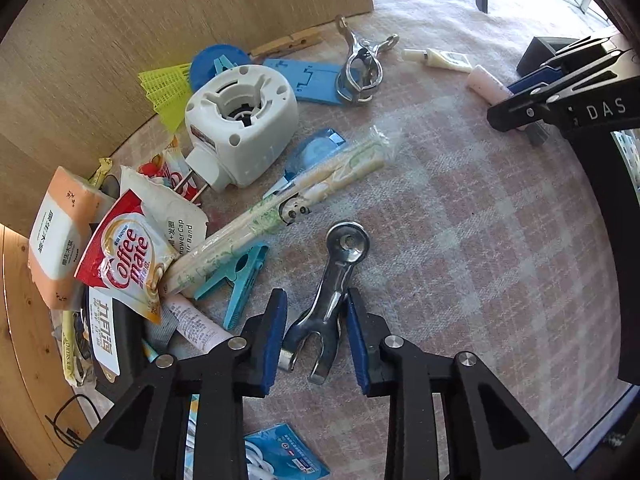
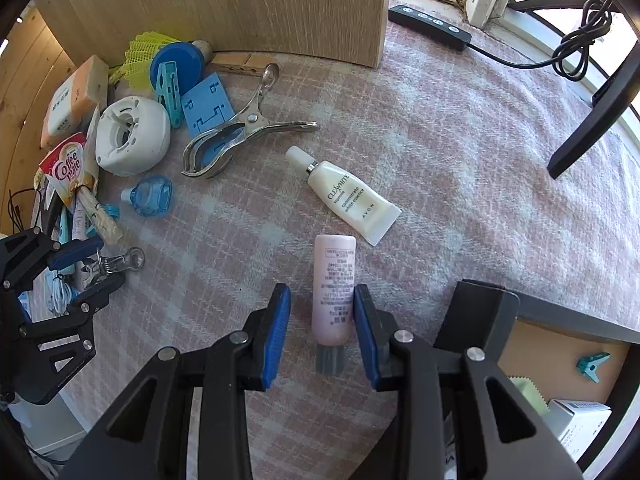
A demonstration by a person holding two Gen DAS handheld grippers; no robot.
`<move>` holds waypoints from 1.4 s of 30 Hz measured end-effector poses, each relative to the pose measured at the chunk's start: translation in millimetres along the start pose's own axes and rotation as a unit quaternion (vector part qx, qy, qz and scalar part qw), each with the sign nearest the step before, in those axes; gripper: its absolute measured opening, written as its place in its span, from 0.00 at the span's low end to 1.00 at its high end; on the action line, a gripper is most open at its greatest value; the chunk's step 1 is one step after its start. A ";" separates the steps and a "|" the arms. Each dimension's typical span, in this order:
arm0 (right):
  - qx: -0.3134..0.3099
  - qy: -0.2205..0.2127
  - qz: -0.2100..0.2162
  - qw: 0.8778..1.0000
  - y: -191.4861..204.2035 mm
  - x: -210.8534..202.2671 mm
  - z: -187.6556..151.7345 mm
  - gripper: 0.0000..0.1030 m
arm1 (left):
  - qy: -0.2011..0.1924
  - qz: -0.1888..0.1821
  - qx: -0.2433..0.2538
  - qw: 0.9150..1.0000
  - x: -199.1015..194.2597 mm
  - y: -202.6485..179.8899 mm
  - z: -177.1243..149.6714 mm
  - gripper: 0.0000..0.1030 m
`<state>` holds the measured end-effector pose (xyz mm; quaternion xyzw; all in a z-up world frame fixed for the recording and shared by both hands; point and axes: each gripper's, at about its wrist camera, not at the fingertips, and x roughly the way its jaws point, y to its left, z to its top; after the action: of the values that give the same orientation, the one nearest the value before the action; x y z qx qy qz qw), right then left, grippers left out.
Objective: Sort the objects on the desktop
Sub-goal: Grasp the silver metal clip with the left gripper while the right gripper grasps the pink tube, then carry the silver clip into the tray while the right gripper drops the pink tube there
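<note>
A small steel spring clip (image 1: 340,264) lies on the pink checked cloth (image 1: 460,240). My left gripper (image 1: 316,296) points down over it, and both blue pads press on its forked handle end. In the right wrist view that gripper (image 2: 86,268) sits at the far left with the clip (image 2: 120,262) between its fingers. A pink bottle with a grey cap (image 2: 334,288) lies between the pads of my right gripper (image 2: 322,288). The right pad is at its side; a gap shows at the left pad. The jaws are open.
A heap fills the left: a white round plug unit (image 1: 240,128), a Coffee mate sachet (image 1: 128,256), wrapped chopsticks (image 1: 272,208), a teal peg (image 1: 240,280). A large steel clamp (image 2: 240,136) and white tube (image 2: 344,196) lie mid-cloth. A wooden board (image 2: 260,4) stands behind, a grey-rimmed tray (image 2: 560,320) at right.
</note>
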<state>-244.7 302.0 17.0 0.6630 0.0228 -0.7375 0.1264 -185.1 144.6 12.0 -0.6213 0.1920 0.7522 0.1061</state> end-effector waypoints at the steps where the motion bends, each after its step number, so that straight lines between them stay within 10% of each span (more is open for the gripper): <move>1: -0.001 -0.001 0.000 1.000 0.6 -0.3 -0.8 0.31 | -0.001 -0.001 -0.004 1.000 -0.5 -1.7 0.0 0.23; 25: 0.028 -0.064 0.065 0.995 -17.9 -43.5 -58.7 0.19 | -0.049 -0.073 -0.159 0.983 -45.1 -63.5 4.3 0.22; 42: 0.129 -0.147 0.064 0.979 -130.4 -127.4 -172.7 0.19 | -0.103 -0.120 -0.018 0.987 -126.4 -207.0 33.1 0.22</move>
<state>-93.7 482.8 104.2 0.5583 -0.1338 -0.8140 0.0883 -106.3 355.5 108.0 -0.5608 0.0902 0.7974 0.2040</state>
